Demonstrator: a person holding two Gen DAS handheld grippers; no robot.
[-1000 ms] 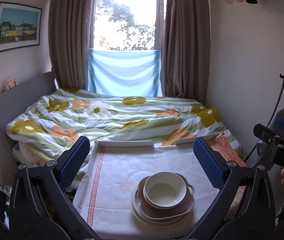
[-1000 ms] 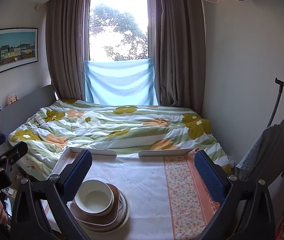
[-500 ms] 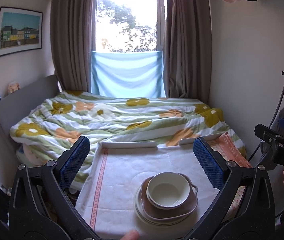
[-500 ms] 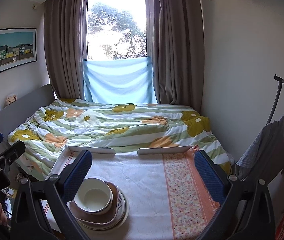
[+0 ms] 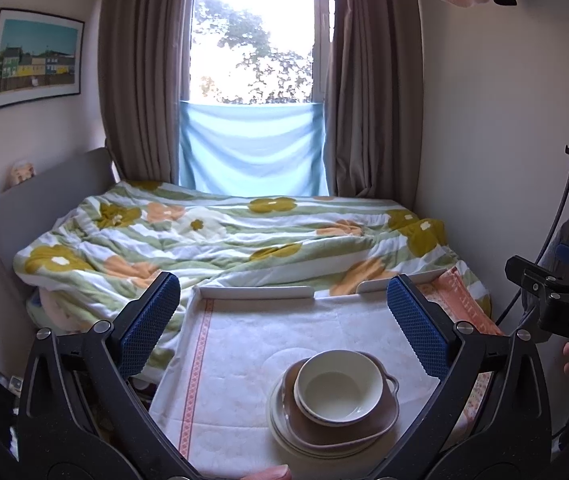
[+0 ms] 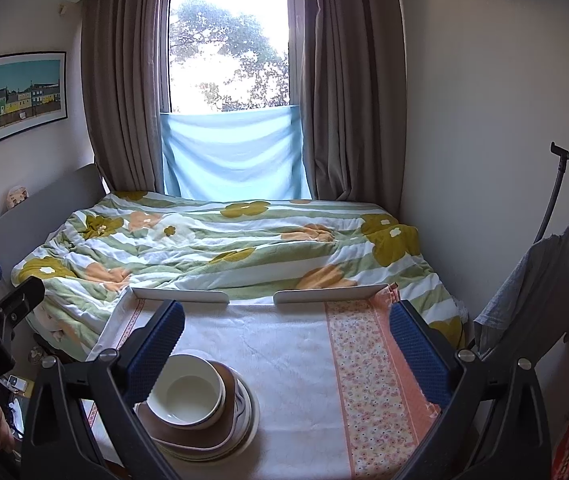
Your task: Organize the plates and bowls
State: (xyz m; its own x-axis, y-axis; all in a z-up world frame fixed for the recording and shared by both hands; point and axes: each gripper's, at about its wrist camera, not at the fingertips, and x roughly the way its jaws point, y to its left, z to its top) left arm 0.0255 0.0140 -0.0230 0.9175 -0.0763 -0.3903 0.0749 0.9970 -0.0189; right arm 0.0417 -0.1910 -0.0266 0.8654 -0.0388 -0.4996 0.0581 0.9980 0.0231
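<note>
A cream bowl [image 5: 338,388] sits on a brown handled dish [image 5: 384,420], which rests on a stack of pale plates [image 5: 280,428] near the front of a cloth-covered table [image 5: 252,344]. My left gripper [image 5: 282,308] hangs open above and behind the stack, holding nothing. From the right wrist, the same bowl [image 6: 186,390], brown dish [image 6: 230,376] and plates [image 6: 250,404] lie at the lower left, partly behind a blue pad. My right gripper [image 6: 286,336] is open and holds nothing, to the right of the stack.
Low white rails [image 5: 254,291] edge the table's far side. Beyond lies a bed with a flowered quilt [image 5: 224,236], then a curtained window [image 5: 252,40]. A clothes rack [image 6: 556,208] with hanging garments stands at the right. A fingertip [image 5: 268,473] shows at the bottom edge.
Both views have drifted slightly; the stack sits a little lower and further right in the left view. The grippers stay open and the dishes have not moved.
</note>
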